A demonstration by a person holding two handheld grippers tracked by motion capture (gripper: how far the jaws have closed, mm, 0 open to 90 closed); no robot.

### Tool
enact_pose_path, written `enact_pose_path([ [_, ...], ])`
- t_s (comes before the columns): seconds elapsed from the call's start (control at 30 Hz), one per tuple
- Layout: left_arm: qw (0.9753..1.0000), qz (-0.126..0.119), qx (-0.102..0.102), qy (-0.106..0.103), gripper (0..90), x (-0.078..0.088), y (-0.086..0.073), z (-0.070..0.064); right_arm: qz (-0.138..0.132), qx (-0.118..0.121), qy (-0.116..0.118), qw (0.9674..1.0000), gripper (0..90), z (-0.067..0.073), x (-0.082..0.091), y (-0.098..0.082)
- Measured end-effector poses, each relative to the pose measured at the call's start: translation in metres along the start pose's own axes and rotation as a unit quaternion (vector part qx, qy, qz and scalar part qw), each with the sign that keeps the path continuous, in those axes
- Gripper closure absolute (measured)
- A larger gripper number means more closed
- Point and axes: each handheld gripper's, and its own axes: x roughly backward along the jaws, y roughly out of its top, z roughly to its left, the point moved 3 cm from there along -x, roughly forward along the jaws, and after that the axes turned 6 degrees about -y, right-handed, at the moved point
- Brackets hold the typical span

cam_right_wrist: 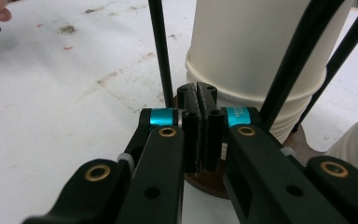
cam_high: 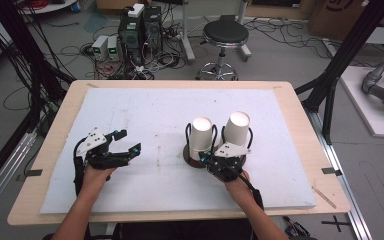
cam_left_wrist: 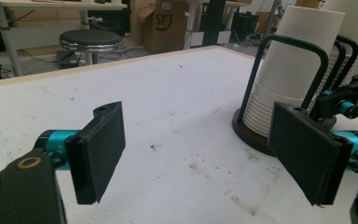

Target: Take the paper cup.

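Observation:
Two stacks of upturned white paper cups stand on the white mat, each in a black wire holder on a round brown base: the left stack (cam_high: pixel 201 135) and the right stack (cam_high: pixel 237 129). My right gripper (cam_high: pixel 205 158) sits low at the near side of the left stack's base. In the right gripper view its jaws (cam_right_wrist: pixel 200 107) are shut pad to pad with nothing between them, just in front of the cups (cam_right_wrist: pixel 256 56) and a wire upright (cam_right_wrist: pixel 161 51). My left gripper (cam_high: pixel 130 140) hovers over bare mat to the left, open wide (cam_left_wrist: pixel 200 154), and its view takes in the cup stack (cam_left_wrist: pixel 293 65).
The white foam mat (cam_high: pixel 145 115) covers most of the wooden table (cam_high: pixel 50 150). On the floor beyond the far edge are a black stool (cam_high: pixel 225 35), computer boxes (cam_high: pixel 140 30) and cables. A black frame post (cam_high: pixel 330 85) rises at the right.

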Motion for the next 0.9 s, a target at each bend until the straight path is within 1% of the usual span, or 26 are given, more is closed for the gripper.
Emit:
enact_pose_path([
  [0.1,1.0000,0.000,0.002,-0.001,19.9,0.000,0.000,-0.001,0.013,-0.008,-0.009,0.9999,89.7,0.002,-0.005,-0.001],
  [0.13,1.0000,0.000,0.001,-0.001,20.0,-0.001,0.000,-0.001,0.014,-0.015,-0.011,0.9997,89.4,0.004,-0.006,-0.001],
  [0.17,1.0000,0.000,0.001,-0.001,20.0,-0.001,0.000,-0.001,0.014,-0.015,-0.011,0.9997,89.4,0.004,-0.006,-0.001],
  [0.2,1.0000,0.000,0.001,-0.001,19.9,-0.001,0.000,-0.001,0.017,-0.024,-0.013,0.9995,88.5,0.006,-0.008,-0.001],
  [0.27,1.0000,0.001,0.002,-0.001,20.0,-0.001,0.000,-0.001,0.019,-0.026,-0.018,0.9993,88.5,0.007,-0.008,-0.001],
  [0.43,1.0000,0.002,0.001,0.000,19.9,-0.001,0.000,-0.001,0.017,-0.027,-0.021,0.9992,88.7,0.007,-0.007,-0.001],
  [0.5,1.0000,0.001,0.001,0.000,19.9,-0.001,0.001,-0.002,0.018,-0.032,-0.024,0.9991,89.2,0.007,-0.007,-0.001],
  [0.57,1.0000,0.001,-0.005,-0.001,19.9,-0.002,0.003,-0.004,0.019,-0.034,-0.026,0.9989,89.7,0.007,-0.007,0.000],
  [0.63,1.0000,0.000,-0.008,-0.006,19.9,-0.004,0.006,-0.007,0.019,-0.035,-0.028,0.9988,89.9,0.007,-0.007,0.000],
  [0.7,0.9998,-0.005,-0.004,-0.016,19.9,-0.006,0.011,-0.009,0.019,-0.037,-0.030,0.9987,90.0,0.008,-0.007,0.000],
  [0.77,0.9995,-0.014,-0.005,-0.029,19.9,-0.009,0.020,-0.012,0.021,-0.038,-0.033,0.9985,90.0,0.008,-0.007,0.000],
  [0.8,0.9992,-0.017,-0.009,-0.035,19.9,-0.012,0.024,-0.014,0.021,-0.039,-0.034,0.9984,90.0,0.008,-0.007,0.000],
  [0.83,0.9990,-0.018,-0.014,-0.040,19.9,-0.014,0.029,-0.015,0.021,-0.040,-0.034,0.9984,90.0,0.008,-0.007,0.000],
  [0.9,0.9984,-0.022,-0.015,-0.050,19.9,-0.022,0.038,-0.019,0.022,-0.041,-0.035,0.9983,90.0,0.008,-0.007,0.000],
])
